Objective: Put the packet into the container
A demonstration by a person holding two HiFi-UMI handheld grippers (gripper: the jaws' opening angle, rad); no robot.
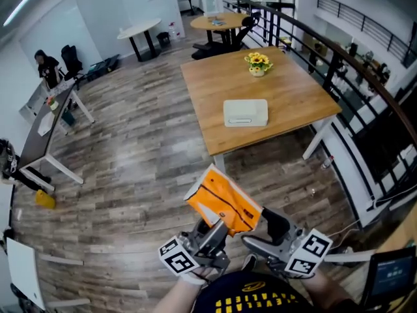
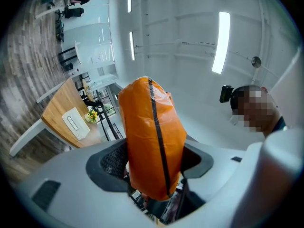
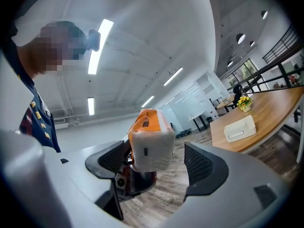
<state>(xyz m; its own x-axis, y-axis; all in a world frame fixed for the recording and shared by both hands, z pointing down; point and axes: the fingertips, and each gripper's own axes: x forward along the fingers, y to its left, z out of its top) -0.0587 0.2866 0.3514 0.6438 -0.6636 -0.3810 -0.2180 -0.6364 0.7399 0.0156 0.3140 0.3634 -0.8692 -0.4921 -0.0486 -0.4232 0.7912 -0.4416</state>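
Open office, wood floor; the tabletop (image 1: pixel 293 90) at one o'clock carries the white container (image 1: pixel 245 113). The orange packet (image 1: pixel 223 202) is aloft, pinched at its lower end by the left gripper (image 1: pixel 212 235). The right gripper (image 1: pixel 260 232) has its fingers (image 3: pixel 202 163) spread, clear of it. Likely light, soft, slick: hold an end.

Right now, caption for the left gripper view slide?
Left gripper clamps orange packet; white container sits on distant table.

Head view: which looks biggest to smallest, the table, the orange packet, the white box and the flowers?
1. wooden table
2. orange packet, but it is nearest the camera, so its true size is unsure
3. white container
4. flowers
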